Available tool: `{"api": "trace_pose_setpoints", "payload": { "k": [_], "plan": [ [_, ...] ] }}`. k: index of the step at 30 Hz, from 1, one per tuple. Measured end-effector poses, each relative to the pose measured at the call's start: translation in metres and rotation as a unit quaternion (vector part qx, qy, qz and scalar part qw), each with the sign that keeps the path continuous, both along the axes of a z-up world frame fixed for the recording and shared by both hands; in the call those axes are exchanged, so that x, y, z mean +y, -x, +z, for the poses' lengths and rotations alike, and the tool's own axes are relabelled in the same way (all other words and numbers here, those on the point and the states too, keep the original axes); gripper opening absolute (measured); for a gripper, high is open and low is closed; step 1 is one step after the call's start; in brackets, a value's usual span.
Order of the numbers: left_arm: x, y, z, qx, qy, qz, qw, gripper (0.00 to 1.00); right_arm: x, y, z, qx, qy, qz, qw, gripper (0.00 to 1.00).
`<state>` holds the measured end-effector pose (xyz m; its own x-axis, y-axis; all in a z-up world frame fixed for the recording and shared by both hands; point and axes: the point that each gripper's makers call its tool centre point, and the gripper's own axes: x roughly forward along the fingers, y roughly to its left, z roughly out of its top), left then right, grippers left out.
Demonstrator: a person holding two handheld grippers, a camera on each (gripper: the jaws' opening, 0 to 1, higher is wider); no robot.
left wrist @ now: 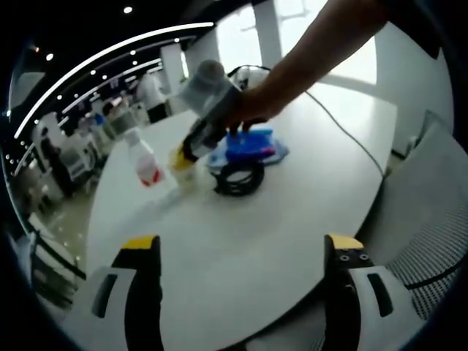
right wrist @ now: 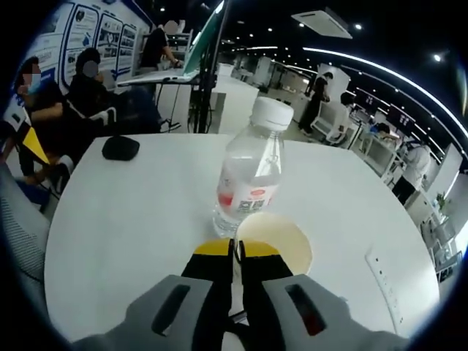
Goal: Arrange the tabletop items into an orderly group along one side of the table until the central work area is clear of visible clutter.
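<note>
Paper cup [right wrist: 274,238], cream, upright on white counter [right wrist: 131,219], just beside clear water bottle [right wrist: 248,175]; right gripper [right wrist: 235,252] pinches its near rim, jaws nearly together, forearm [left wrist: 307,62] reaching down from above. Left gripper [left wrist: 241,252] hovers wide apart, holding nothing. Nearby: blue pack [left wrist: 248,146], black cable coil [left wrist: 238,178].

Ahead of your left gripper [left wrist: 241,256] the white worktop [left wrist: 292,219] lies bare up to a cluster: a black cable coil [left wrist: 238,178], a blue packet [left wrist: 248,146], the paper cup [left wrist: 183,167] and the water bottle [left wrist: 144,159], with your right arm reaching across above them. In front of your right gripper [right wrist: 235,252] the cup [right wrist: 281,238] and bottle [right wrist: 252,175] block the way; open worktop lies to either side, a black pouch [right wrist: 121,148] far left.
</note>
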<state>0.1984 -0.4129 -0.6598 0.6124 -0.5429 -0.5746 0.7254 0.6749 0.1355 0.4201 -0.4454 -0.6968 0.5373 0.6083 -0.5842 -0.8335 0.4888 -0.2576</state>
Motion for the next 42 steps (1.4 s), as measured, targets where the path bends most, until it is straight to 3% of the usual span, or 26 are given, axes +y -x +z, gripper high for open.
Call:
{"api": "trace_pose_setpoints", "payload": {
  "k": [12, 23, 29, 42],
  "plan": [
    [0.001, -0.001, 0.0, -0.002, -0.001, 0.0, 1.0, 0.88, -0.003, -0.002, 0.005, -0.006, 0.002, -0.006, 1.0, 0.05],
    [0.002, -0.003, 0.003, -0.009, -0.003, 0.004, 0.9999, 0.88, -0.008, -0.004, 0.015, -0.017, -0.001, -0.022, 0.9996, 0.15],
    [-0.001, -0.004, 0.011, -0.016, 0.02, 0.007, 0.9996, 0.89, -0.012, 0.0, 0.023, -0.013, -0.012, -0.036, 0.9992, 0.21],
    [-0.001, -0.005, 0.015, -0.027, 0.024, 0.01, 0.9993, 0.93, -0.021, 0.012, 0.037, -0.012, -0.032, -0.054, 0.998, 0.29]
  ]
}}
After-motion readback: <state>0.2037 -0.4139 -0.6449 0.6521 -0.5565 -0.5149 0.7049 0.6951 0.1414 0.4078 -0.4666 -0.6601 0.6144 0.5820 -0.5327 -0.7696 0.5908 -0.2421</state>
